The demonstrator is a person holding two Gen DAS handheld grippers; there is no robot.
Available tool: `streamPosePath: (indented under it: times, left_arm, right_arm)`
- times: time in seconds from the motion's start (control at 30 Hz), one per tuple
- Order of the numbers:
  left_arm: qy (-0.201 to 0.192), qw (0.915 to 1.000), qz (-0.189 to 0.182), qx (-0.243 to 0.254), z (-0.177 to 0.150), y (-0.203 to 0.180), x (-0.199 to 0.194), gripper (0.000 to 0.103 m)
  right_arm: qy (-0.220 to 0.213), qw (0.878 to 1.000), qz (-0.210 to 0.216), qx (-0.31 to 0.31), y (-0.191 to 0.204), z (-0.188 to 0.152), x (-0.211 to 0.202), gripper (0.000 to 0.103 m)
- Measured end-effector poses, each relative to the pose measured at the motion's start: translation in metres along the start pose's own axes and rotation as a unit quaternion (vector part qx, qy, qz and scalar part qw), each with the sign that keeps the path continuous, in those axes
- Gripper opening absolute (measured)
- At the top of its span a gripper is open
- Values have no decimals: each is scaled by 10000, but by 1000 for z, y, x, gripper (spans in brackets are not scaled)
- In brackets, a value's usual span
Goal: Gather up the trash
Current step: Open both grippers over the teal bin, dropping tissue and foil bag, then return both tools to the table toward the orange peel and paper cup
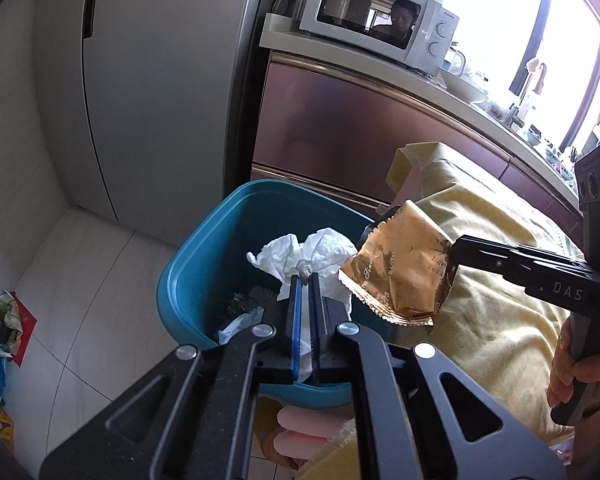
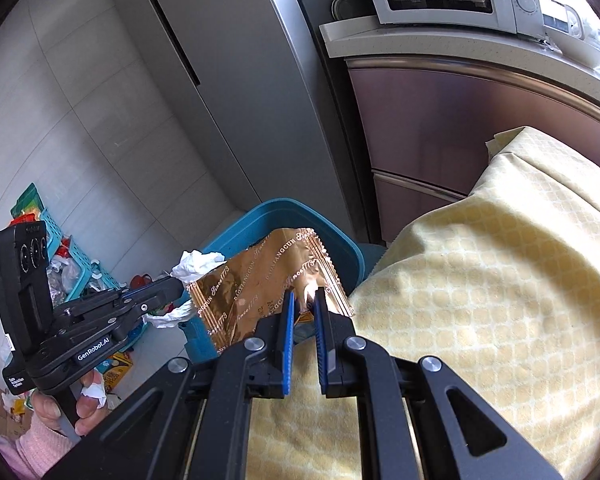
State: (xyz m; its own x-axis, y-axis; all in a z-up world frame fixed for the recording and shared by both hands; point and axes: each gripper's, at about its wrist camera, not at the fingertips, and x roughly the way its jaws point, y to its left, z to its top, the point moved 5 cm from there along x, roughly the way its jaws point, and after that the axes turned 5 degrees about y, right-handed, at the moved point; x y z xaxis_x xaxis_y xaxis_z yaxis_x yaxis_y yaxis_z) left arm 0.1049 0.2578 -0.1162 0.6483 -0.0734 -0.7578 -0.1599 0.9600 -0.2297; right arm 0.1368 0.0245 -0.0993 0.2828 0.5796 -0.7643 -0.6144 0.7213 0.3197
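A crumpled white tissue (image 1: 304, 254) is pinched between the fully closed jaws of the left gripper (image 1: 305, 280), and is held directly over the open blue bin (image 1: 196, 264), where other scraps are seen below the fingertips. A gold foil wrapper (image 2: 260, 284) is clamped at its edge by the nearly closed right gripper (image 2: 303, 300), just beside the tissue, above the bin's rim and next to the yellow tablecloth (image 2: 480, 260)

Grey fridge (image 1: 148, 92), microwave (image 1: 380, 16), pale, perhaps tiled, floor (image 1: 80, 280)
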Motion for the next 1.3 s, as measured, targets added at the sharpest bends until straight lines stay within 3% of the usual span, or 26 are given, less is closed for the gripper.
streamPosePath:
  times: [0.4,0.8,0.97,1.1,1.3]
  left_arm:
    - [208,9995,111,-202,2,12,31,6]
    - [92,9995,57,-295,6,13,32,24]
    - [-233,9996,-179,1,10,-16,9,39]
    - [-461,9970,-501,376,15,-58,-7,45]
    - [-549,9857,-1200,1050,18,-145,-17,54]
  right_arm:
    - [236,9995,-197,-22,6,6,27,10]
    - [113,9999,-56,60,2,3,21,19]
    - [-262,9996,5,121,-13,-11,-21,29]
    - [-644,9974,-177,280,-36,-26,-67,33]
    - [-1245,9865,-689,805,-89,-56,-139,39]
